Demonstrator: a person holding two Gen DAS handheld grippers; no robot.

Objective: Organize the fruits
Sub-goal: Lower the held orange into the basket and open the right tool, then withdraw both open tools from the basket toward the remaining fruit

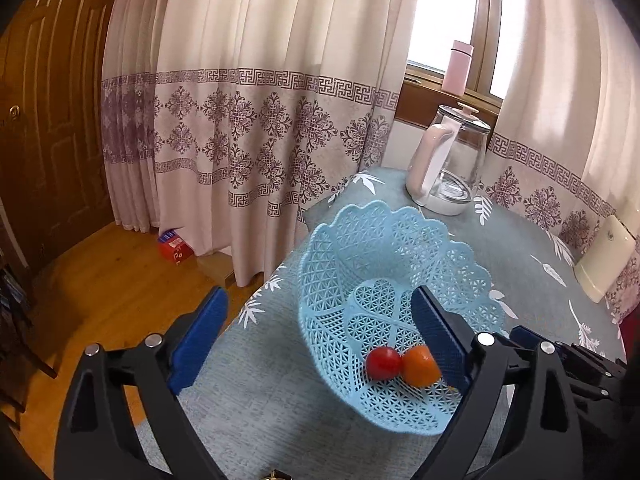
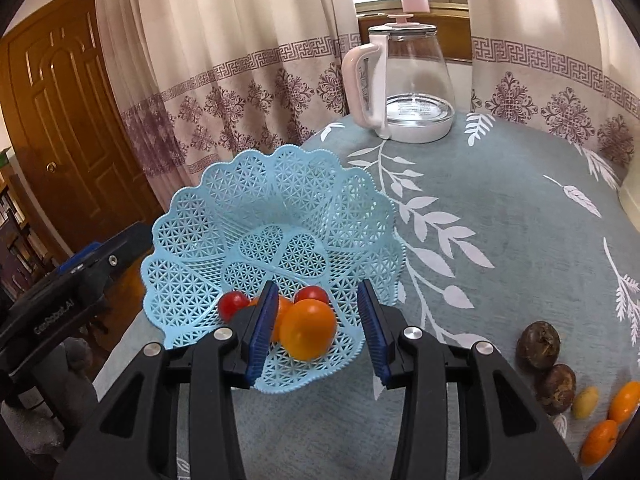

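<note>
A light blue lattice basket [image 1: 360, 248] [image 2: 256, 208] stands at the table's left edge. In it lie two red tomatoes [image 2: 233, 305] [image 2: 312, 294] and two oranges: a large one [image 2: 308, 330] and one half hidden behind a finger [image 2: 282, 310]. The left wrist view shows just one tomato [image 1: 383, 363] and one orange [image 1: 420, 365]. My right gripper [image 2: 317, 292] is open over the basket's near rim, with the large orange loose between its fingers. My left gripper [image 1: 319, 294] is wide open; its right finger [image 1: 436, 332] is inside the basket and its left finger is off the table's edge.
Loose on the cloth at the right lie two brown fruits [image 2: 538, 344] [image 2: 556, 388], a small yellow one [image 2: 585, 402] and two oranges [image 2: 624, 402] [image 2: 599, 442]. A glass kettle [image 2: 400, 84] [image 1: 448, 160] stands at the back. A cream box [image 1: 604, 264] sits far right.
</note>
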